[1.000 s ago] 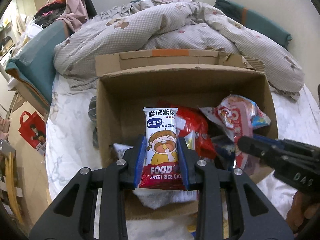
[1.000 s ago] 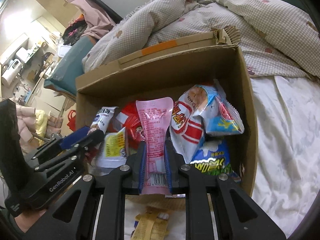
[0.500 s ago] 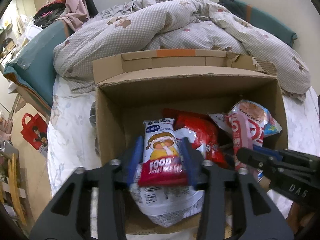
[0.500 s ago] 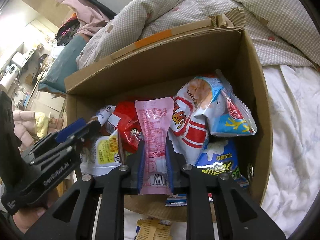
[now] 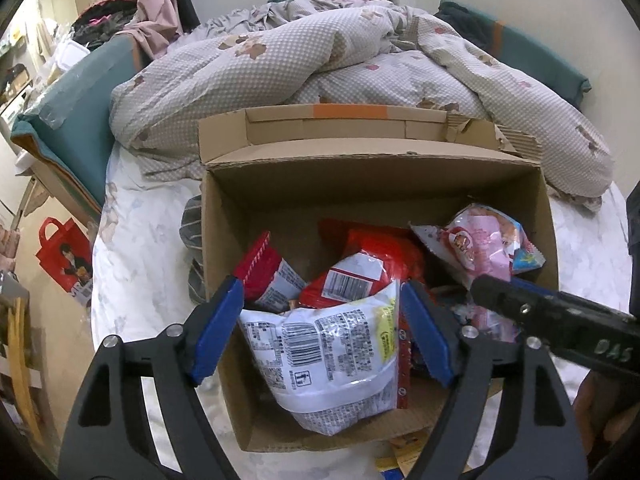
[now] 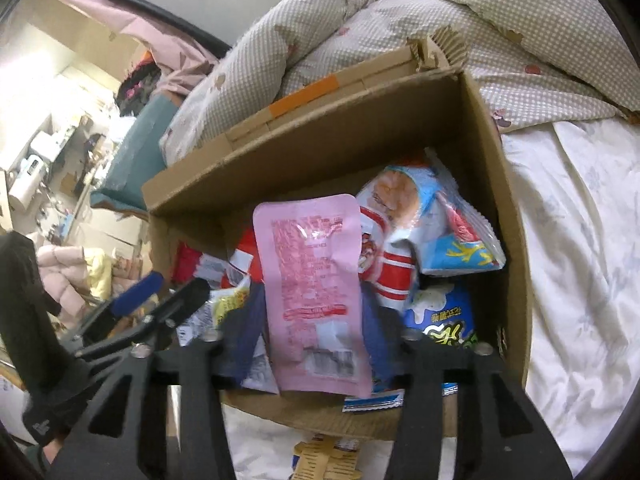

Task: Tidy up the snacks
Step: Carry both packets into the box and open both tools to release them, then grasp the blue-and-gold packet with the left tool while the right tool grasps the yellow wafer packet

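Cardboard box [image 5: 304, 200] on the bed sheet [image 5: 136, 240] is packed with snack bags; lower ones mostly buried. Pink pouch [image 6: 314, 292] stands between right gripper [image 6: 310, 332] jaws, just opening, blurred, contact unclear. Left gripper [image 5: 320, 332] jaws, just opening, stand wide, empty, over a white bag [image 5: 332, 344]. Checked duvet [image 5: 304, 68] behind.

I see a matt corrugated cardboard box [image 5: 544, 216]; glossy plastic-film snack packets, e.g. the pink pouch [image 6: 316, 280]; a soft checked cloth quilt [image 5: 280, 72]; matt black gripper fingers [image 5: 216, 332] with blue pads.
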Action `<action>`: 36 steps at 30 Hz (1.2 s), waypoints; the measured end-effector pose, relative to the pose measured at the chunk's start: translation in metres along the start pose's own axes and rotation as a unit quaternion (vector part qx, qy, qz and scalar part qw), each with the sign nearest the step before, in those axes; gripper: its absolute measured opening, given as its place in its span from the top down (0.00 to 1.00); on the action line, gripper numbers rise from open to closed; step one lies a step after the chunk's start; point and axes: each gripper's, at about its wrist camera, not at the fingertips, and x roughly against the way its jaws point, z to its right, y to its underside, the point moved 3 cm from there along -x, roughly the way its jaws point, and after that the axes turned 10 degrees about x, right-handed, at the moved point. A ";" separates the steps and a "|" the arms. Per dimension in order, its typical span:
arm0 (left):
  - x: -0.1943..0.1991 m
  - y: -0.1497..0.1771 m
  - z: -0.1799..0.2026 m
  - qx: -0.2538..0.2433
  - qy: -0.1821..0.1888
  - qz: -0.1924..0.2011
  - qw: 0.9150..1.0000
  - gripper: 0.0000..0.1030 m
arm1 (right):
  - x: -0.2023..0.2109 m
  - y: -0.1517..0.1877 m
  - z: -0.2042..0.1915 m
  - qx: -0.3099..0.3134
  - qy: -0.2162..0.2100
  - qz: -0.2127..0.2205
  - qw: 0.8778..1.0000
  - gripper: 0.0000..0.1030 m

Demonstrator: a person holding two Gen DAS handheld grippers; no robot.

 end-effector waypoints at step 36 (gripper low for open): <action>0.060 0.105 -0.008 -0.022 0.051 -0.079 0.995 0.24 | 0.053 0.067 0.006 -0.043 0.023 -0.024 0.999 0.41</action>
